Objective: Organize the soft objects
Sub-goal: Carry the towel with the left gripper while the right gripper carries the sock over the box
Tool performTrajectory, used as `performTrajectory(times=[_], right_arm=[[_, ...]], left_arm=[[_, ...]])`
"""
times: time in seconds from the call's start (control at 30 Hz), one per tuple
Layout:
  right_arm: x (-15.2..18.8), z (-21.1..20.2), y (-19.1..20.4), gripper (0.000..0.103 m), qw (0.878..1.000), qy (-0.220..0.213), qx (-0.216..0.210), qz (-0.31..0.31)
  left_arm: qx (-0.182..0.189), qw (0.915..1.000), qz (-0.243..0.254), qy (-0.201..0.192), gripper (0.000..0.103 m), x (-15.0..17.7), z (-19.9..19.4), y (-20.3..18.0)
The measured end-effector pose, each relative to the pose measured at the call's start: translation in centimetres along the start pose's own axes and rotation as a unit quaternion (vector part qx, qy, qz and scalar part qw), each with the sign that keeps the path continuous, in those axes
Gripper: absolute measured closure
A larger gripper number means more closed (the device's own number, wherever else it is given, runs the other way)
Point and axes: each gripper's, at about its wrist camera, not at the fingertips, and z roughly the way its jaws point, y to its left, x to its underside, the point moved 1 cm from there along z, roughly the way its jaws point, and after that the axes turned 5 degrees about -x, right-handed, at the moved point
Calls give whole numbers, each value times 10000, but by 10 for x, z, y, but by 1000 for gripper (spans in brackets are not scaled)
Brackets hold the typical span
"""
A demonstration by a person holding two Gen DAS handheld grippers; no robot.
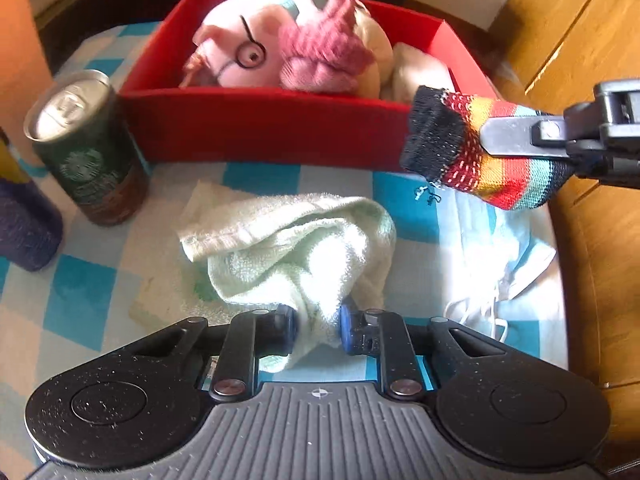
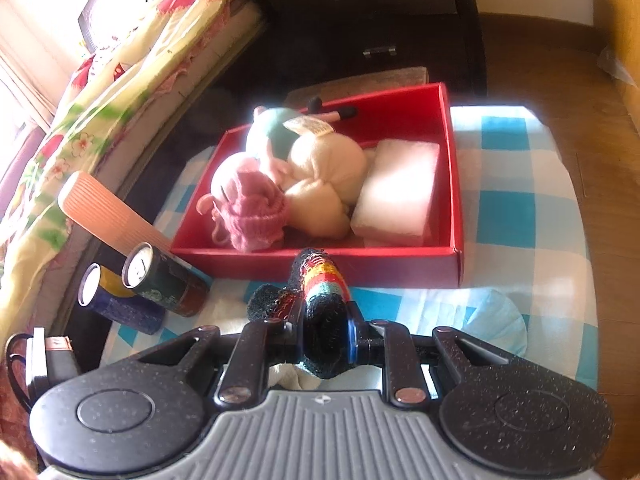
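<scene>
Fingers of the left gripper (image 1: pixel 316 330) pinch a pale green towel (image 1: pixel 288 248); right gripper (image 2: pixel 325 338) clamps a striped sock (image 2: pixel 320 280). Two cans (image 2: pixel 160 284) stand beside the red box (image 2: pixel 320 264) holding plush toys (image 2: pixel 256 196) and a white sponge (image 2: pixel 400 188).

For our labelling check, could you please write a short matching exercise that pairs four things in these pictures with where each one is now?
Things:
1. striped sock
2. pale green towel
3. pink plush toy
4. green can

Places:
A. inside the red box
B. standing on the checked cloth, left of the box
C. pinched in the right tongs
D. on the cloth, pinched in the left tongs

Pairs: 1-C, 2-D, 3-A, 4-B
</scene>
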Motion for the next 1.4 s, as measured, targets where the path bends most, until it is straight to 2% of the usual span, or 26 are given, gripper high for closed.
performTrajectory(times=[0.23,0.73,1.07,1.4], right_arm=[[-6,-14,15,103,9997,-199,32,-107],[-35,-39,28,103,9975,-681,-10,-190],[-51,-49,29,103,9953,-934,36,-239],[-74,-29,15,103,9948,-1004,91,-158]], left_arm=[[137,9989,-240,-384,83,-12,-30,14],[-339,9915,123,-1247,83,-66,-83,-8],[-629,9876,255,-1417,82,-86,-87,-13],[-904,9838,385,-1499,82,-115,-73,-14]])
